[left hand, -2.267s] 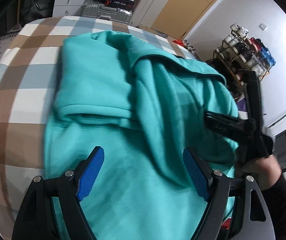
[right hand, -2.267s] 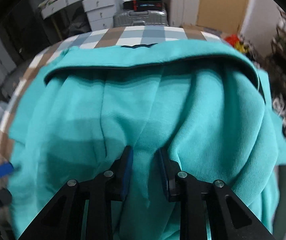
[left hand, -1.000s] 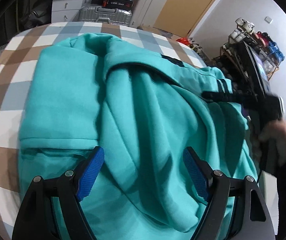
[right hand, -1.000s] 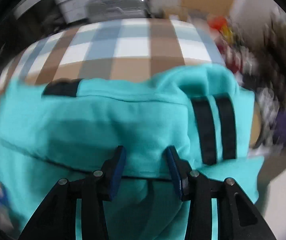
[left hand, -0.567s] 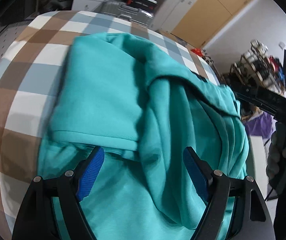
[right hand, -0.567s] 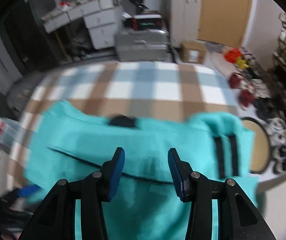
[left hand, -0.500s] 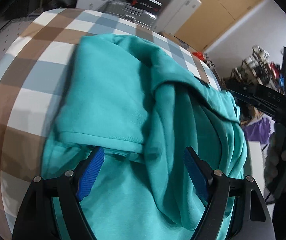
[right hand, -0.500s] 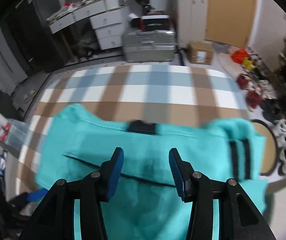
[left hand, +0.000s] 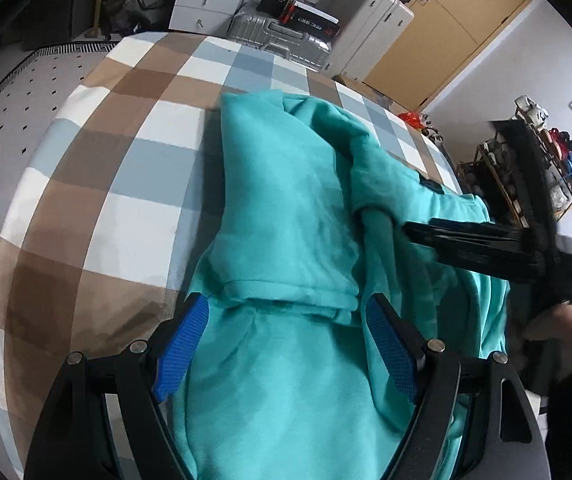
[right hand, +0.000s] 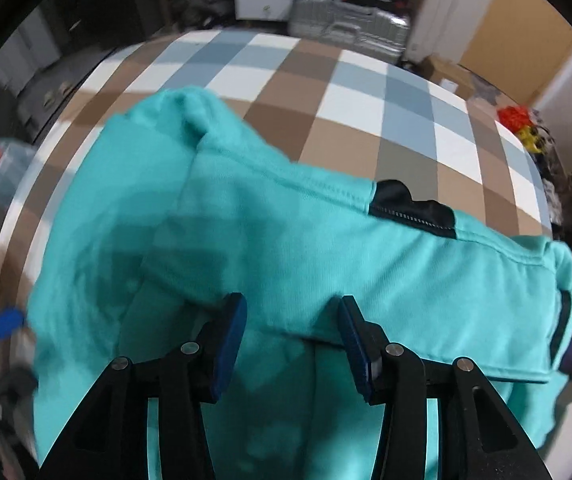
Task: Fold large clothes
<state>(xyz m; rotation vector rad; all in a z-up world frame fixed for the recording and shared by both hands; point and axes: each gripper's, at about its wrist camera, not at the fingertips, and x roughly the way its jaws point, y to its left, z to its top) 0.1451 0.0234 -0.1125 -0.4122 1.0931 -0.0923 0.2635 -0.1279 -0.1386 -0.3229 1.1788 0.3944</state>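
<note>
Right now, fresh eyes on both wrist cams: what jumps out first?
The big teal garment dominates, heaped in folds across the brown, blue and white checked tablecloth. A black patch stands out on its upper folded edge. Blue-padded grippers frame the bottom of each view: the left gripper wide apart, the right gripper narrower, neither pinching cloth.

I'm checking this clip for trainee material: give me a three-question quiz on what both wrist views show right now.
1. True or false: the left gripper has its fingers clamped on the teal garment.
2. What covers the table under the garment? A) checked cloth B) bare wood C) a towel
3. What colour is the patch at the garment's folded edge?

Key: 1 false, the fingers stand apart; 2 A; 3 black.
</note>
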